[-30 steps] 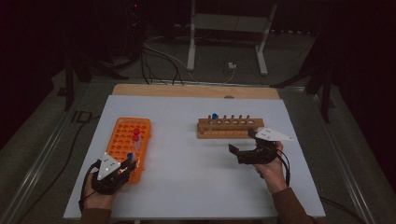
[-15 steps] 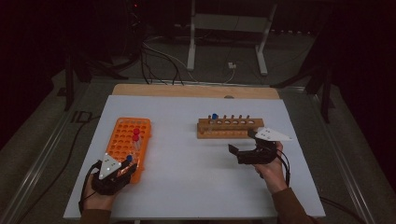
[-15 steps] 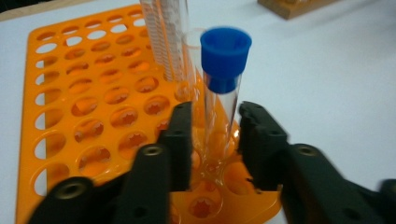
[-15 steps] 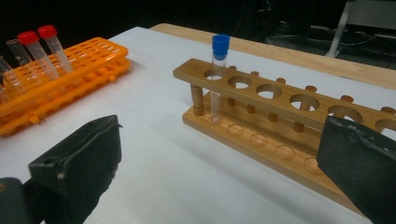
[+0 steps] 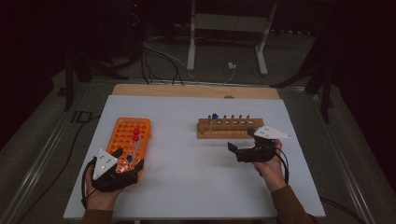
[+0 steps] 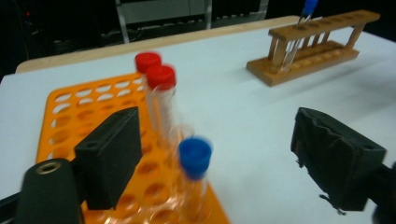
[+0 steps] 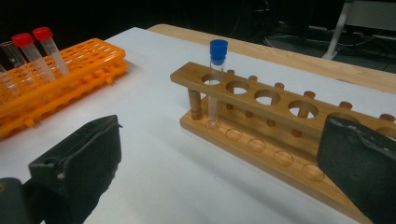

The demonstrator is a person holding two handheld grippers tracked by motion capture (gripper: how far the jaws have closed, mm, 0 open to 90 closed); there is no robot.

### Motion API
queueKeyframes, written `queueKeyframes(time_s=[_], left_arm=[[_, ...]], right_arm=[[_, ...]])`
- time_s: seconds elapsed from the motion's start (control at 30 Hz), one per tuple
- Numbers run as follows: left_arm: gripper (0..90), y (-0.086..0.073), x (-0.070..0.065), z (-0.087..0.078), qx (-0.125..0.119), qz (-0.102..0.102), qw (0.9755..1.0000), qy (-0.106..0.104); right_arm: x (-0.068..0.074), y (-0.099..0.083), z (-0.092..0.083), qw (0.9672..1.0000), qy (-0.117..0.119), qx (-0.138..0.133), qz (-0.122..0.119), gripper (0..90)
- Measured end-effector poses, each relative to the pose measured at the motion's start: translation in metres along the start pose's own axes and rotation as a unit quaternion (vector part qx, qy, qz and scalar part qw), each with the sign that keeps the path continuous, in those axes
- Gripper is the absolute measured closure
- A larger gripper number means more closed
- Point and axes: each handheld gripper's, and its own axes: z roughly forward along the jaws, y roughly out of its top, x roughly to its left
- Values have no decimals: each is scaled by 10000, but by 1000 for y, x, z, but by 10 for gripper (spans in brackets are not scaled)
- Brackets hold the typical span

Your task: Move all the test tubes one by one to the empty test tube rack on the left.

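An orange tube rack (image 5: 122, 136) lies at the table's left and holds two red-capped tubes (image 6: 161, 77) and a blue-capped tube (image 6: 195, 156). My left gripper (image 6: 219, 140) is at the rack's near end. Its jaws have just been opening and now stand wide on either side of the blue-capped tube, with neither pad touching it. A wooden rack (image 5: 226, 127) at centre right holds one blue-capped tube (image 7: 218, 49) in its leftmost hole. My right gripper (image 5: 241, 140) hovers just in front of the wooden rack (image 7: 261, 100), open, with nothing between its jaws.
The white table top (image 5: 187, 177) ends in a wooden strip (image 5: 196, 91) at the far edge. Behind it the floor holds cables and a white stand (image 5: 226, 28). Several holes of the wooden rack are empty.
My left gripper's jaws have spread apart and let go of the blue-capped tube, which stands in the orange rack. The right hand has stayed in place.
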Motion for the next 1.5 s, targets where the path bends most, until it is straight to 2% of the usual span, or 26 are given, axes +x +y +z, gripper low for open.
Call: queueKeyframes(time_s=[0.4, 0.73, 1.0, 1.27, 1.5], left_arm=[[13, 21, -23, 24, -123, 82, 9998, -155], [57, 29, -42, 39, -229, 295, 9987, -339], [4, 29, -55, 52, -99, 254, 9983, -517], [4, 25, -61, 57, -48, 237, 9976, -642], [4, 24, -65, 59, -18, 255, 9972, -710]], right_arm=[[1, 18, 16, 9999, -55, 71, -80, 1], [4, 34, 38, 9998, -56, 143, -106, 11], [3, 42, 58, 9998, -50, 186, -89, 46], [-3, 46, 78, 9994, -101, 321, -14, 181], [-3, 43, 98, 9989, -178, 424, -72, 490]])
